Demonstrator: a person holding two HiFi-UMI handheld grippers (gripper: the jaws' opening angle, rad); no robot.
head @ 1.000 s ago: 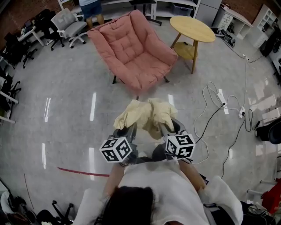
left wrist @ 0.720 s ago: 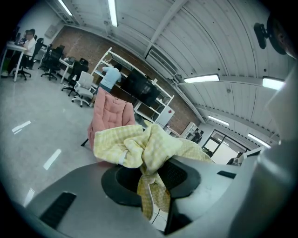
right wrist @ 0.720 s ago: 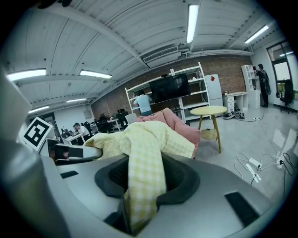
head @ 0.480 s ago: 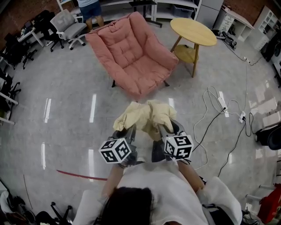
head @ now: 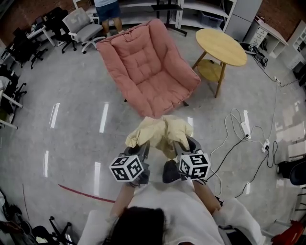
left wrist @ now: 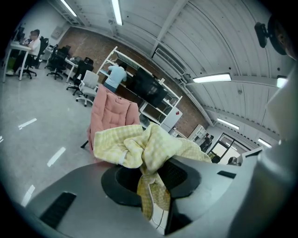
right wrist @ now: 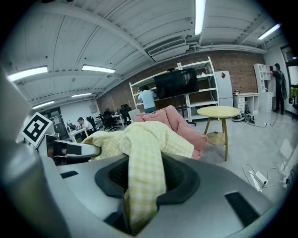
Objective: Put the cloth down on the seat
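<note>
Pale yellow checked cloth [head: 160,133], bunched and held up between the two claws, above the floor [head: 71,119] and just short of the front edge of the pink padded armchair [head: 152,72]; it is not yet on the seat. Left claw [head: 144,145] clamped on one gathered fold of the cloth [left wrist: 139,148], a tail of fabric hanging down through its jaws [left wrist: 150,188]. Right claw [head: 178,141] likewise clamped on the cloth [right wrist: 145,148], a strip of which drapes down between its jaws [right wrist: 139,197]. The two claws lie side by side, near each other, each with its marker cube [head: 127,167] [head: 193,165] towards the person. Beyond: the empty armchair faces the person; to its right stands a round wooden table [head: 221,45] with a lower shelf; white cables and a power strip [head: 242,122] lie on the floor at right; a grey office chair [head: 83,26] and a standing person [head: 107,8] are behind the armchair
</note>
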